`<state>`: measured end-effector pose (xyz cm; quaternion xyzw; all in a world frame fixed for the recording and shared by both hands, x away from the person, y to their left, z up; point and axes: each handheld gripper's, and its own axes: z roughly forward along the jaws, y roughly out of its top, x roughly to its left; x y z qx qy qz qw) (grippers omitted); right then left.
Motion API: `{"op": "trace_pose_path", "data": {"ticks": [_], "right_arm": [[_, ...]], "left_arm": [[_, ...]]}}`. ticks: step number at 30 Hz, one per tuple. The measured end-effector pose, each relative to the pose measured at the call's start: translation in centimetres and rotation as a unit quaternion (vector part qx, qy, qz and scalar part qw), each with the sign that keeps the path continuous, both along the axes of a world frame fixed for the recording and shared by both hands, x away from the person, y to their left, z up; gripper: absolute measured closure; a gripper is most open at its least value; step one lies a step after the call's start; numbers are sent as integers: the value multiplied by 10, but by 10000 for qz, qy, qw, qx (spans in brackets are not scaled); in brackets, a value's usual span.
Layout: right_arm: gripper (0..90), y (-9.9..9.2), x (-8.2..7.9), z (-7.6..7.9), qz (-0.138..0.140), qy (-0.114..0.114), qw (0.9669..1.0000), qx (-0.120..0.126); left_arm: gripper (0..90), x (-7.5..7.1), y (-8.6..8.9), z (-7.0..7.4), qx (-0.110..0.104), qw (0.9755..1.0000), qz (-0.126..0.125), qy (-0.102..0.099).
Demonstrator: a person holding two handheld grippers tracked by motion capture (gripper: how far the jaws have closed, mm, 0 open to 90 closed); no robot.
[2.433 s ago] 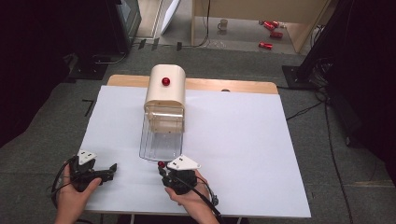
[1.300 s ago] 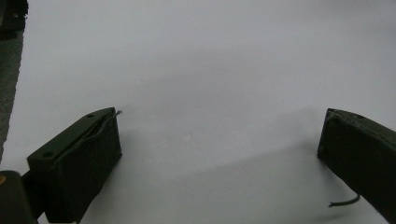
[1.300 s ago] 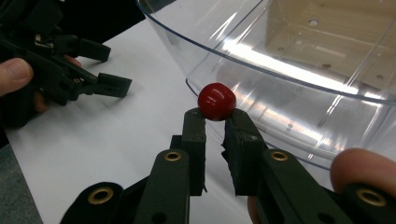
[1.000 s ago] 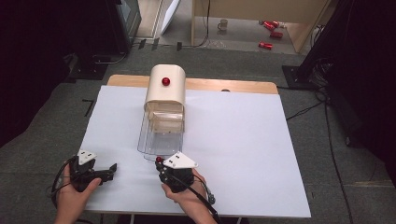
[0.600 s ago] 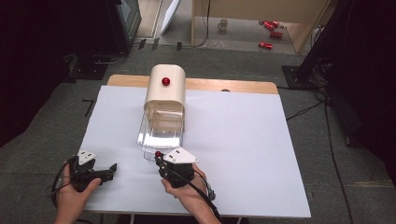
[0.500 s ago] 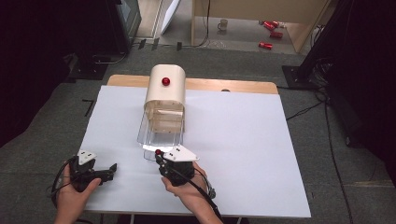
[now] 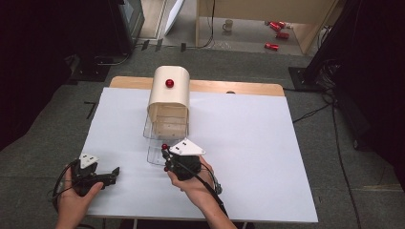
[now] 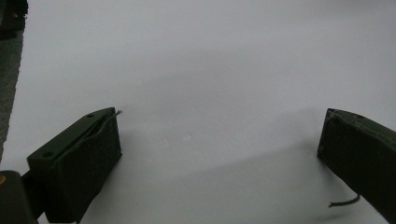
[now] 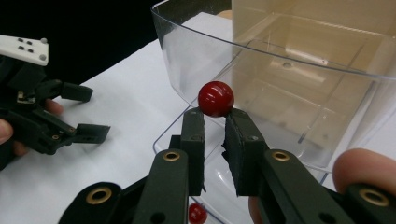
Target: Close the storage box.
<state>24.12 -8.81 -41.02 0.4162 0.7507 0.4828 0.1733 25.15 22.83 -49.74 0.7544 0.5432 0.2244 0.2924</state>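
A beige box (image 7: 168, 98) with a red knob (image 7: 169, 83) on its top stands at the table's far middle. A clear plastic drawer (image 7: 165, 126) (image 9: 289, 79) sticks out of its front toward me. My right gripper (image 7: 167, 153) (image 9: 215, 116) is at the drawer's front wall, its jaws nearly together just under the drawer's small red knob (image 7: 165, 146) (image 9: 215, 98), shut on the knob's base. My left gripper (image 7: 114, 172) (image 8: 219, 144) (image 9: 99, 112) rests low at the near left with its jaws wide apart and nothing between them.
A white sheet (image 7: 248, 143) covers the table, with a wooden edge (image 7: 229, 87) showing at the back. Beyond the table, a mug (image 7: 229, 24) and red cans (image 7: 274, 46) lie on the floor. Dark stands flank both sides.
My right gripper has moved forward and a little left, and the drawer's front has gone with it toward the box. The left gripper has stayed put.
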Motion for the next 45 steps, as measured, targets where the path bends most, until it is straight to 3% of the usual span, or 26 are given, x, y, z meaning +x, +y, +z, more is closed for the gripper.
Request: {"op": "trace_pose_path", "data": {"ticks": [28,45], "right_arm": [[771,-9,53,-1,-410,82,9991,-64],[758,-17,73,3,-691,25,9976,-78]], "left_arm": [[0,0,0,0,-5,10000,11,-20],[0,0,0,0,-8,10000,7,-19]]}}
